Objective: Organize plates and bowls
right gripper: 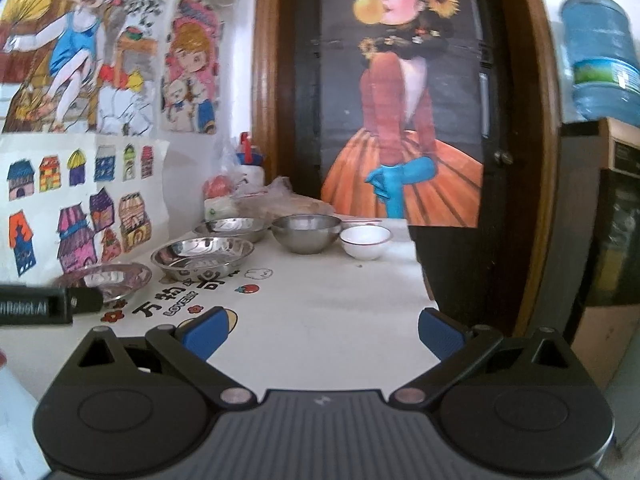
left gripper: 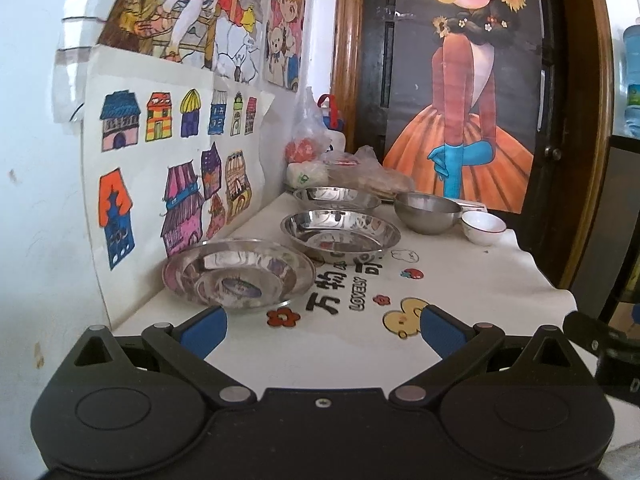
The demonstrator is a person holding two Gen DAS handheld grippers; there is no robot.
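Three steel plates stand in a row along the wall on the white tablecloth: the near plate [left gripper: 239, 272] [right gripper: 105, 280], the middle plate [left gripper: 340, 236] [right gripper: 203, 256] and the far plate [left gripper: 336, 198] [right gripper: 232, 229]. A steel bowl [left gripper: 428, 212] [right gripper: 307, 234] and a small white bowl [left gripper: 483, 227] [right gripper: 366, 242] stand to their right. My left gripper [left gripper: 322, 330] is open and empty, just in front of the near plate. My right gripper [right gripper: 322, 330] is open and empty over the bare cloth, well short of the bowls.
Plastic bags with food [left gripper: 340, 160] and a bottle [left gripper: 334, 120] crowd the table's far corner. Drawings cover the wall [left gripper: 160, 160] on the left. A door with a poster [left gripper: 460, 100] stands behind. The table's right edge [right gripper: 424, 276] drops off. The left gripper's body [right gripper: 36, 304] shows at left.
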